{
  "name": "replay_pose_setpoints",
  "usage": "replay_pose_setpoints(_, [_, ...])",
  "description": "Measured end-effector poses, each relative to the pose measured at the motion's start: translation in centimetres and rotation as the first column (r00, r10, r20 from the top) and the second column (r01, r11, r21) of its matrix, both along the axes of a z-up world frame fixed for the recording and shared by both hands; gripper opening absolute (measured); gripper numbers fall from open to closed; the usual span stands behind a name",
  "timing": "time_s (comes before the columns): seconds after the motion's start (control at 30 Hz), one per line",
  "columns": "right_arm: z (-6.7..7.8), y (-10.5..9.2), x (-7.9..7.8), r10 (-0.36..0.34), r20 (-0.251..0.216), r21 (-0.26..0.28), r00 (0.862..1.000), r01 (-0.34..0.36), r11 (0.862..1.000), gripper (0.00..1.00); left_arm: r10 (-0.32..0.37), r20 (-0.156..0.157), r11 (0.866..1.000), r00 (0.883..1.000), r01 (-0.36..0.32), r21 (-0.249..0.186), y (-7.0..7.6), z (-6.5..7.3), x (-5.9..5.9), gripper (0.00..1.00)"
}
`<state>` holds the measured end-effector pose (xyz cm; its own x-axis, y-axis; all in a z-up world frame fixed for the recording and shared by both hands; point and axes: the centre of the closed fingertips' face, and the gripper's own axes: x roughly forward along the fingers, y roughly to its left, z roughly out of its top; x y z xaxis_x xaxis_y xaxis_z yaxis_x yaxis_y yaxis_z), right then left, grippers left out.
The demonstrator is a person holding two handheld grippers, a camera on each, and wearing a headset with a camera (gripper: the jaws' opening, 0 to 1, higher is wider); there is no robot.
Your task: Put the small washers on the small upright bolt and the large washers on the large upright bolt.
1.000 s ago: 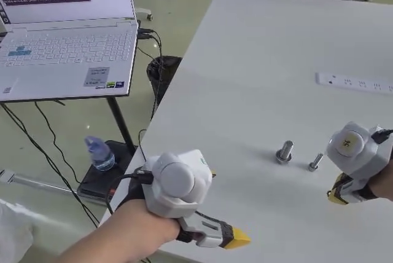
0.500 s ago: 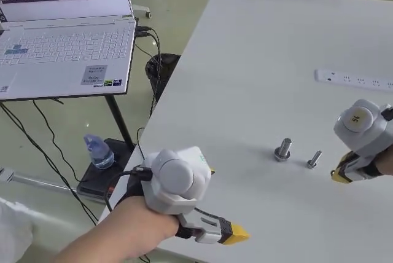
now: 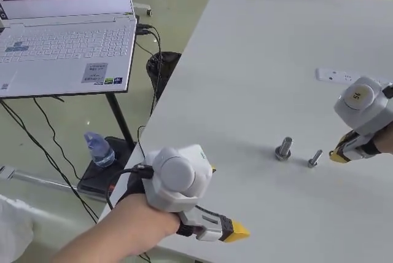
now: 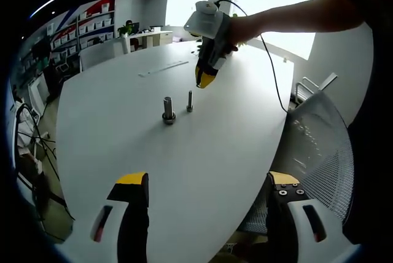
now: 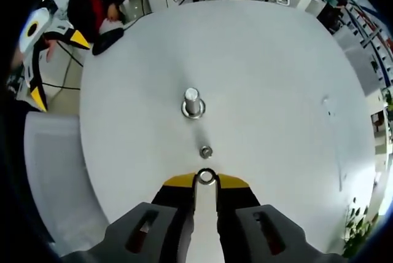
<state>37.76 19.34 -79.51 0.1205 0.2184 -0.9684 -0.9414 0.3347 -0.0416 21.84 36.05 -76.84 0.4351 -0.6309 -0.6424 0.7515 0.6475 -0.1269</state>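
On the white table [image 3: 245,78] stand a large upright bolt [image 3: 284,149] [image 5: 193,102] [image 4: 168,110] and, to its right, a small upright bolt [image 3: 314,158] [image 5: 206,151] [image 4: 190,101]. My right gripper [image 3: 337,155] [image 5: 206,180] hovers just right of the small bolt, shut on a small metal washer [image 5: 206,177] pinched at its yellow tips. In the left gripper view the right gripper [image 4: 202,82] hangs above the bolts. My left gripper [image 3: 237,233] [image 4: 207,183] is at the table's near edge, open with nothing between its jaws.
A white power strip [image 3: 344,78] lies on the table's far right. Off the table's left edge are an open laptop [image 3: 61,48] on a stand, cables and a water bottle [image 3: 100,150] on the floor. A mesh chair [image 4: 322,146] stands beyond the table.
My right gripper has moved away from me with the washer, coming level with the small bolt. The left gripper and both bolts have stayed put.
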Motion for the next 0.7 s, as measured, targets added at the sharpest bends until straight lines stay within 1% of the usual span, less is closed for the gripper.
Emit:
replay_pose_setpoints(0.23, [0.2,0.7,0.3,0.012,-0.001,0.003,1.000,-0.012,1.000,0.12,0.000,0.003,1.000,1.000,0.000,-0.005,0.0,0.2,0.2,0.78])
replay_pose_setpoints(0.33, [0.0,1.0,0.4,0.022,-0.002,0.001,1.000,-0.022,1.000,0.12,0.002,0.003,1.000,1.000,-0.002,0.001,0.2,0.1,0.3,0.78])
replay_pose_setpoints(0.7, [-0.7,1.7,0.8,0.037,-0.005,0.000,0.999,-0.037,0.999,0.12,0.005,-0.002,1.000,1.000,-0.005,-0.005,0.2,0.0,0.5,0.78])
